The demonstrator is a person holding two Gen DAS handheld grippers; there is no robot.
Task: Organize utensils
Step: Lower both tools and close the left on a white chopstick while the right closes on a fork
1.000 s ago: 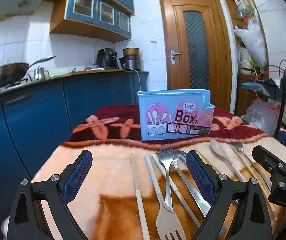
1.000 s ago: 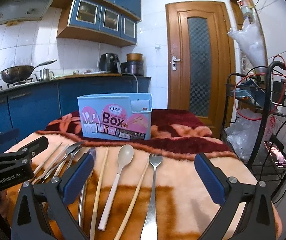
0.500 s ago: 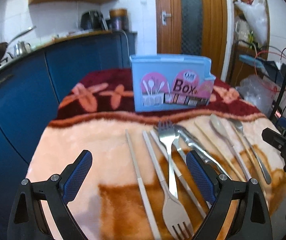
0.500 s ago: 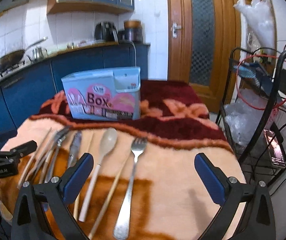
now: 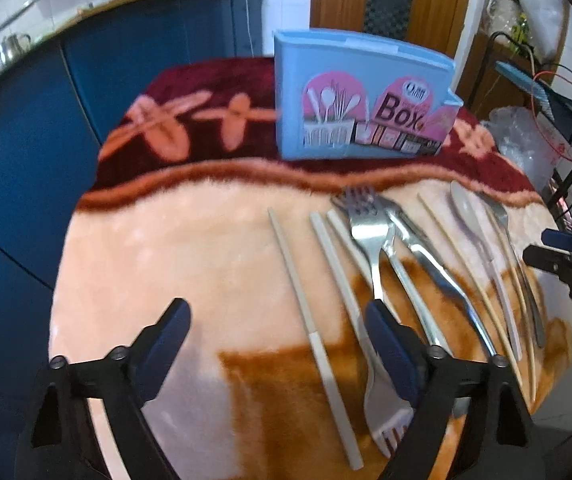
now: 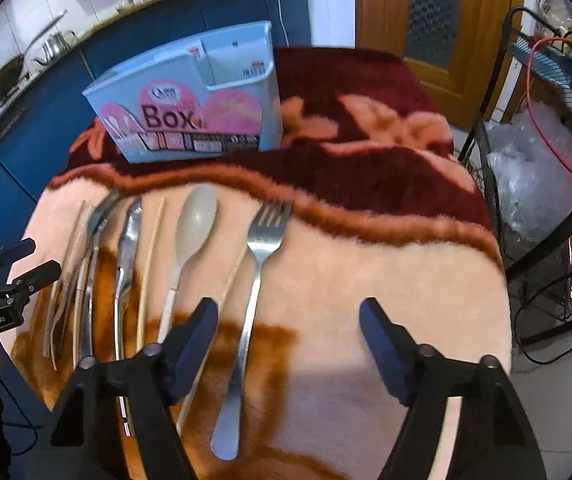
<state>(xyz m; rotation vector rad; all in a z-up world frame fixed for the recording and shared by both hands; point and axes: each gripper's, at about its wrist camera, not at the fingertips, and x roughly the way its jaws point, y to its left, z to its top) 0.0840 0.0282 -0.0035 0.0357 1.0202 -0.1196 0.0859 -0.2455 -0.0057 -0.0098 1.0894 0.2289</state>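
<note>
A light blue utensil box (image 5: 361, 96) stands upright at the back of the blanket-covered table; it also shows in the right wrist view (image 6: 190, 96). Several utensils lie in a row in front of it: white chopsticks (image 5: 309, 272), steel forks (image 5: 369, 236), a beige spoon (image 6: 190, 236), a thin wooden chopstick (image 6: 152, 256) and a steel fork (image 6: 254, 280). My left gripper (image 5: 276, 344) is open and empty above the table's near left part. My right gripper (image 6: 289, 340) is open and empty above the steel fork's handle.
A peach and maroon blanket (image 5: 190, 240) covers the round table. Blue kitchen cabinets (image 5: 14, 140) stand to the left. A black wire rack (image 6: 545, 160) with bags and cables stands at the right. A wooden door (image 6: 425, 8) is behind.
Both grippers have risen and tilted down, so the views now look down onto the table. Nothing was taken hold of; the utensils have not moved.
</note>
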